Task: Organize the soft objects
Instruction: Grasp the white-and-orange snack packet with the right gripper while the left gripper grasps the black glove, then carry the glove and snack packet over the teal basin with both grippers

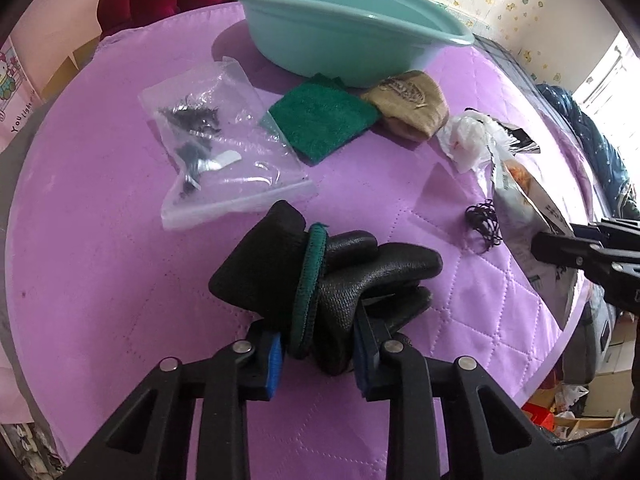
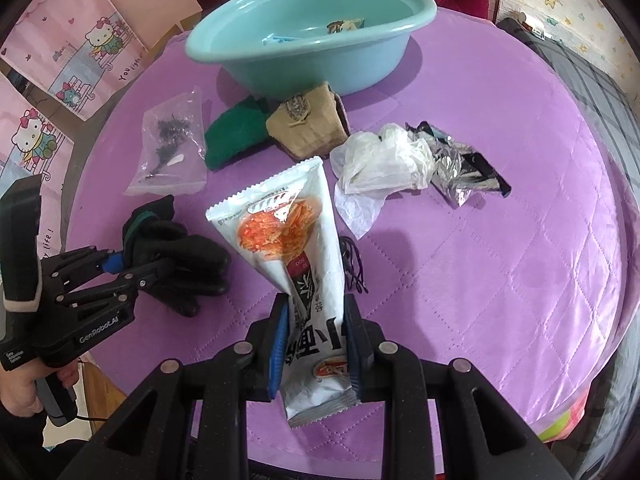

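the left gripper (image 1: 318, 354) is clamped on the bunched black work gloves with a green cuff band (image 1: 320, 276), near the front edge of the round table under its quilted purple cloth (image 1: 460, 304) — taken at the bundle's near end, likely so both lift together. the right gripper (image 2: 316, 354) pinches the lower part of a white printed snack pouch (image 2: 296, 248), upright and tilted. the teal plastic basin (image 2: 304, 36) at the far edge is probably where both go — 2 small items already lie inside.
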Demonstrator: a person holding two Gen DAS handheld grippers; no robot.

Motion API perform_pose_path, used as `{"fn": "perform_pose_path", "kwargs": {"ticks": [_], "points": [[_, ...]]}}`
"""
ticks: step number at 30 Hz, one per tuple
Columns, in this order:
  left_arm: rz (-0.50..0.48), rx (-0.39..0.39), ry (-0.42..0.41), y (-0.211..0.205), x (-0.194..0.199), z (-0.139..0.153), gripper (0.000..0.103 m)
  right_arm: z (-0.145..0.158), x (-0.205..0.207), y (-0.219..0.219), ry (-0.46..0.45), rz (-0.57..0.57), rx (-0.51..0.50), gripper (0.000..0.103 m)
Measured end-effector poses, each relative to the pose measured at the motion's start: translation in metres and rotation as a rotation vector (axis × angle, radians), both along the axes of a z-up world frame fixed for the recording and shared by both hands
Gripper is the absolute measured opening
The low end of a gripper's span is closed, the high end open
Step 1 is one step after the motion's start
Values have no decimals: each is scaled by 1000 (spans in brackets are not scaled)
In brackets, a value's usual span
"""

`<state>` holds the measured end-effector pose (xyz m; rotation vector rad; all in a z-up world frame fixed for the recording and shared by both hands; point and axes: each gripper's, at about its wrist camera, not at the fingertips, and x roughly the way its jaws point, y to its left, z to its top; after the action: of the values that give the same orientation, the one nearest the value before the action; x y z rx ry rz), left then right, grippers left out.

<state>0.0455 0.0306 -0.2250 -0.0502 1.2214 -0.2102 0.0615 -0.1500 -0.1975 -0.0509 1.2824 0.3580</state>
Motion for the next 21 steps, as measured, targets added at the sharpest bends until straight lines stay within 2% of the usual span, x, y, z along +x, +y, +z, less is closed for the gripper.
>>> {"fn": "perform_pose_path", "kwargs": {"ticks": [9,21], "points": [[13,-11,-22,-8,-9,15,30,15,0,-1,-17,26,-3,27],[7,-20,-83,2,-14,62,30,45,6,-6,-55,48,-5,27]]}}
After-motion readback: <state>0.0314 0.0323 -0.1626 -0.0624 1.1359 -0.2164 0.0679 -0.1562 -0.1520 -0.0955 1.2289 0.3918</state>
